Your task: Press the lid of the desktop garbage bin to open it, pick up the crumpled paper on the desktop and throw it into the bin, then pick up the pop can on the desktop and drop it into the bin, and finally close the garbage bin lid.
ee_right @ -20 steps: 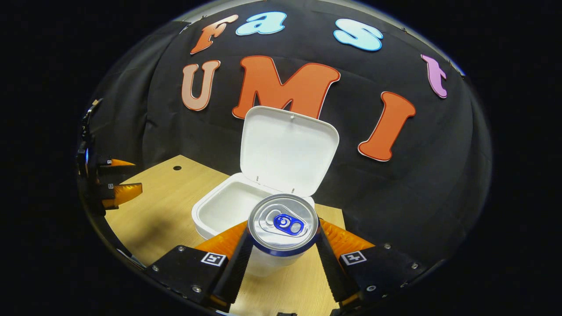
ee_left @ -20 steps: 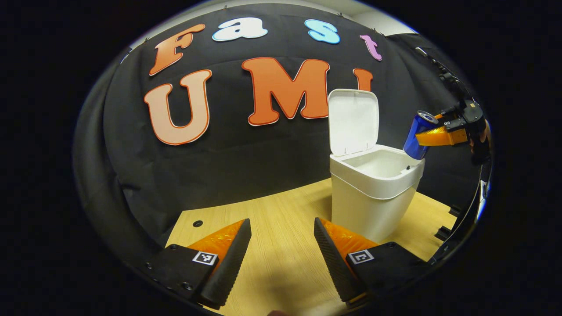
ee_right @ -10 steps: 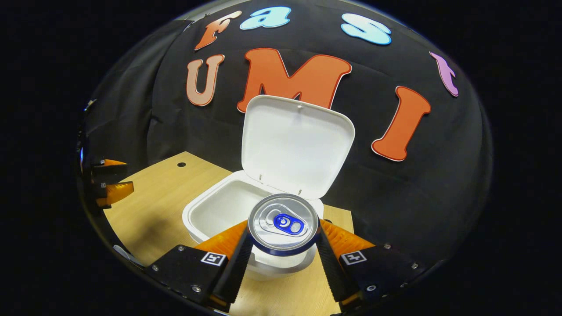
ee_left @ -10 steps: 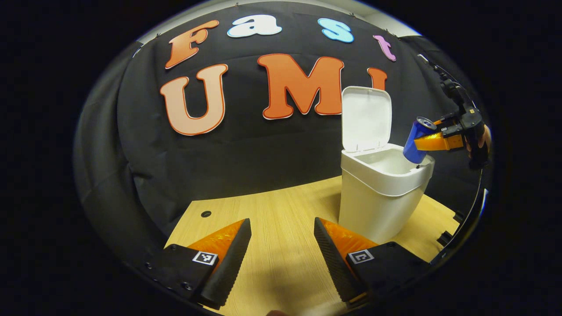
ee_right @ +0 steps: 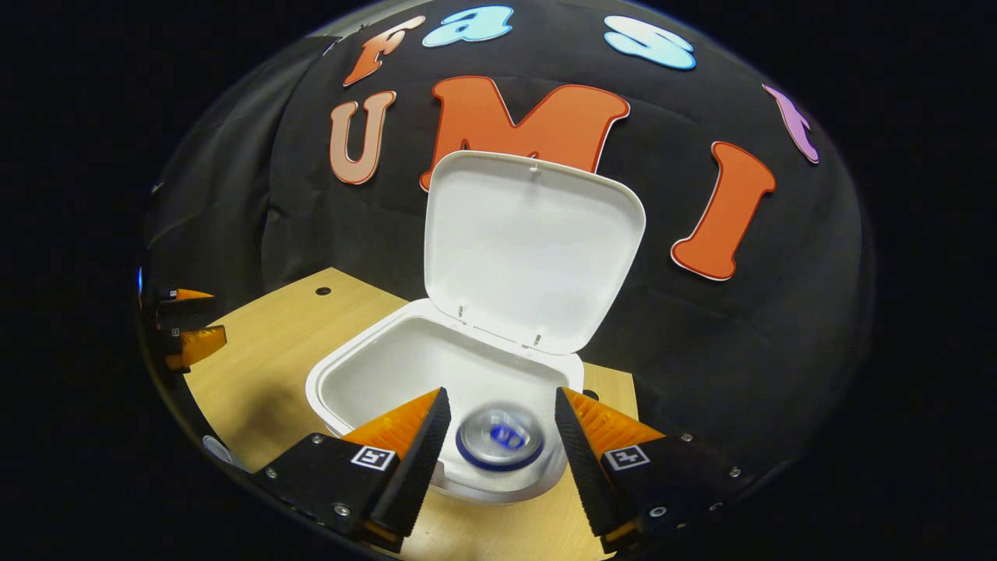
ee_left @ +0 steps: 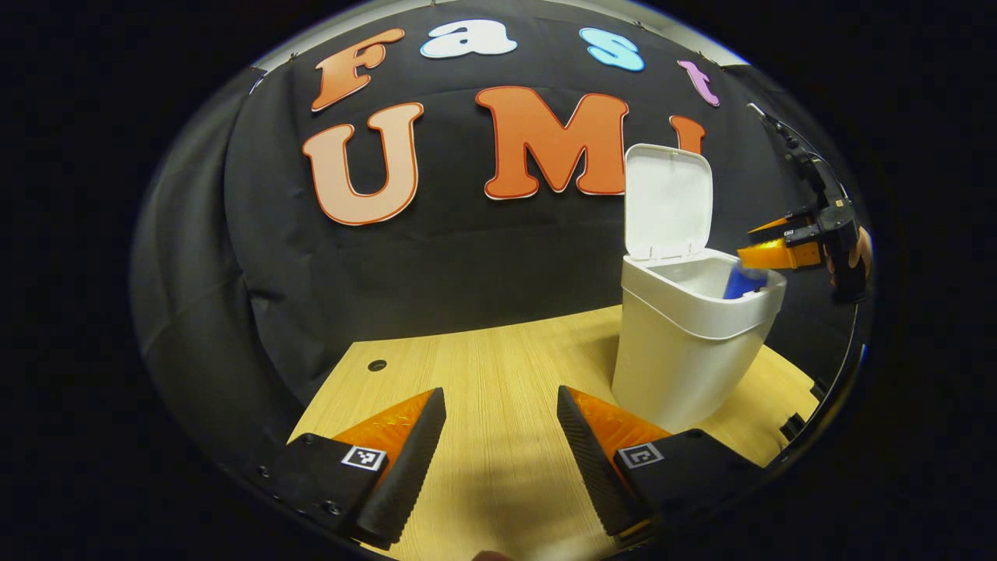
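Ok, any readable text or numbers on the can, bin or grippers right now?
Pop can: blurred, nothing readable.
Garbage bin: plain white, no text.
Left gripper and right gripper: square coded markers behind the jaws, patterns only, no words.

left gripper view: sitting low over the desk [ee_left: 483, 374], facing the booth wall, bin [ee_left: 685, 366] farther off at 2 o'clock
right gripper view: hovering close above the bin [ee_right: 374, 374], looking down into its opening
shared: both are taking in the bin, raised lid [ee_right: 530, 249] and desk [ee_right: 265, 343]
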Available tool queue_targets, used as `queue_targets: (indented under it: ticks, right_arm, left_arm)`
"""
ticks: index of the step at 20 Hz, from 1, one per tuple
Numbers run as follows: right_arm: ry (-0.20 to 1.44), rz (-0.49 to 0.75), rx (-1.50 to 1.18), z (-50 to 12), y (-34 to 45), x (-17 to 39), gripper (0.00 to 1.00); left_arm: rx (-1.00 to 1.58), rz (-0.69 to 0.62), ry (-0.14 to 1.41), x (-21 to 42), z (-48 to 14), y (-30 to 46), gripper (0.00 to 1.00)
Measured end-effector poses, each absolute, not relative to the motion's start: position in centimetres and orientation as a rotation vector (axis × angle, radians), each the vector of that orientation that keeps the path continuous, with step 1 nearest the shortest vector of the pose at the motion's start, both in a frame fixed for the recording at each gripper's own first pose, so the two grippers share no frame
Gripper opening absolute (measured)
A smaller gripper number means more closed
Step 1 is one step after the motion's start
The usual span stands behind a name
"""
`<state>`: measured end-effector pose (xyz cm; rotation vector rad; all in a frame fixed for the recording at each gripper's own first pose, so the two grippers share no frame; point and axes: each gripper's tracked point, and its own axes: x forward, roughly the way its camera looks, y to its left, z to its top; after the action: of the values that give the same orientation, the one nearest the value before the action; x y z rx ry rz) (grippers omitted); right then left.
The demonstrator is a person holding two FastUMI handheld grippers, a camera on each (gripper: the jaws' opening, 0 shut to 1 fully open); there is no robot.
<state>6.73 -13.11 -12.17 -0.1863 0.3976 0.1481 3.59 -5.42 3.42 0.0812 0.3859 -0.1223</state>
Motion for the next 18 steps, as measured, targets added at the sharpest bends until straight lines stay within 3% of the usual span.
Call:
queue_targets:
  ticks: [10, 18]
  right_arm:
    - [0.306, 0.136, -0.177, -8.2, -12.1, 8.8, 0.83]
    - [0.141, 0.183, -0.205, 1.0, -10.1, 11.8, 0.83]
  left_arm:
    - [0.077, -0.114, 0.380, 4.2, 3.7, -4.2, 0.92]
    - [0.041, -0.052, 0.360, 4.2, 4.0, -1.6, 0.92]
